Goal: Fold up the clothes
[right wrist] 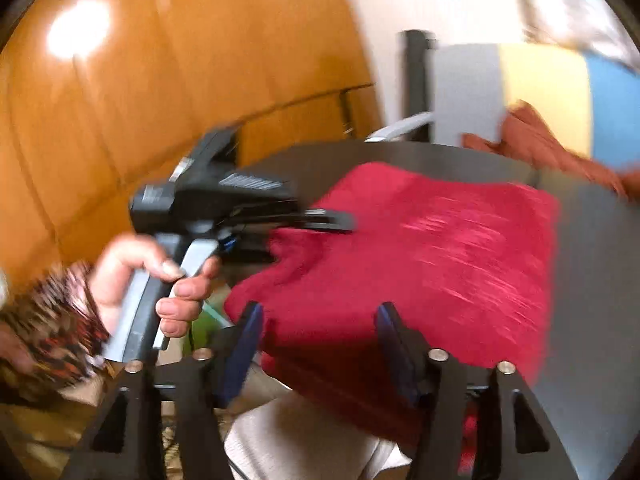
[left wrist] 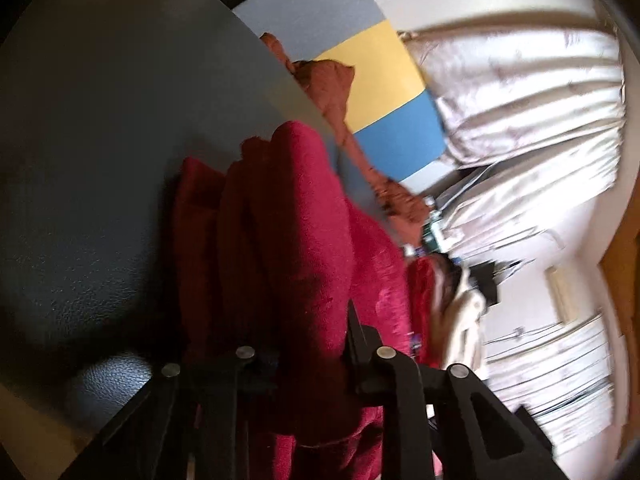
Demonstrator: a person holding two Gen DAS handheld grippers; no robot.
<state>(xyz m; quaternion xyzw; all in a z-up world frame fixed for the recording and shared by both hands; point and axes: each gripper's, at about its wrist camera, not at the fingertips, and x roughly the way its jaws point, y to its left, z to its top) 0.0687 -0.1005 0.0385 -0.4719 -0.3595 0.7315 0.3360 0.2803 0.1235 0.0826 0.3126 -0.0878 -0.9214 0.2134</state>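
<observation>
I see my left gripper clenched on the red cloth; it lies on the dark table. My right gripper is released, its fingers astride the cloth's near edge.

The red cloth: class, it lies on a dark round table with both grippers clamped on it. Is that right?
Not quite. The red cloth does lie on the dark table, but only the left gripper is clamped on it. The right wrist view shows the right gripper open, its fingers standing apart over the cloth's near edge.
</observation>
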